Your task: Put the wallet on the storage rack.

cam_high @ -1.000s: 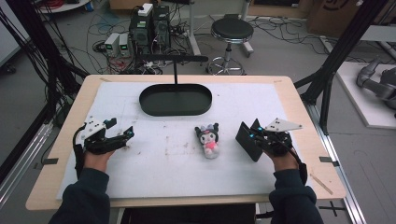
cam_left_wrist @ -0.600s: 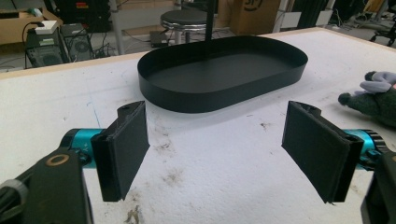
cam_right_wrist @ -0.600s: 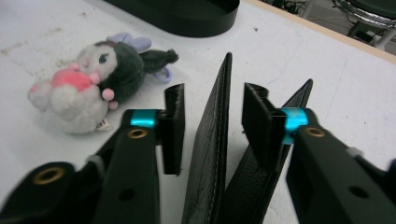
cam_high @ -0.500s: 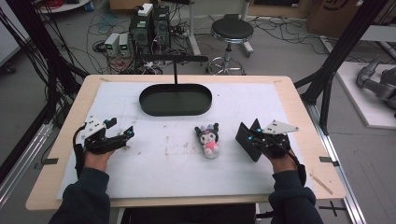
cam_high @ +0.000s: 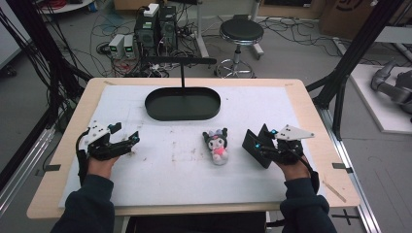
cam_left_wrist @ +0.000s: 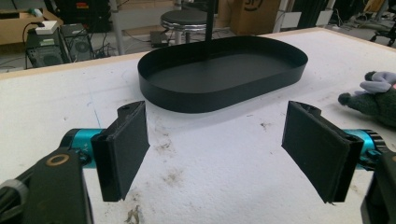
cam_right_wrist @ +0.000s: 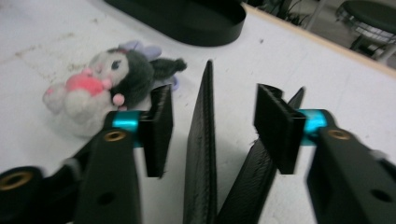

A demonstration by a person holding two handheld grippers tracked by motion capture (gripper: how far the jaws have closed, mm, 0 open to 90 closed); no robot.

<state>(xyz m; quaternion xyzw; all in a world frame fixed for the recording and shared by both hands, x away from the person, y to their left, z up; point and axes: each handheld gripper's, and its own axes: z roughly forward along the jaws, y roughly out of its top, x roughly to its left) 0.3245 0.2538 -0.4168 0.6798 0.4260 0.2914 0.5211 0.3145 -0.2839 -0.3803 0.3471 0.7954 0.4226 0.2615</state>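
A black folded wallet [cam_high: 257, 145] stands on edge on the white table cover [cam_high: 170, 170], at the right side of the table, its two leaves spread like a tent. In the right gripper view one leaf [cam_right_wrist: 201, 154] rises between the jaws, with a gap to each pad, so nothing presses on it. The right gripper [cam_high: 265, 145] has just been opening its jaws and now stands partly open around that leaf. Just to the wallet's left lies a small plush toy [cam_high: 217, 145], dark-haired with a pink front. Farther back sits a black oval tray [cam_high: 182, 103]. Well apart, at the table's left, the left gripper [cam_high: 127, 144] rests with its jaws wide open and nothing between them.
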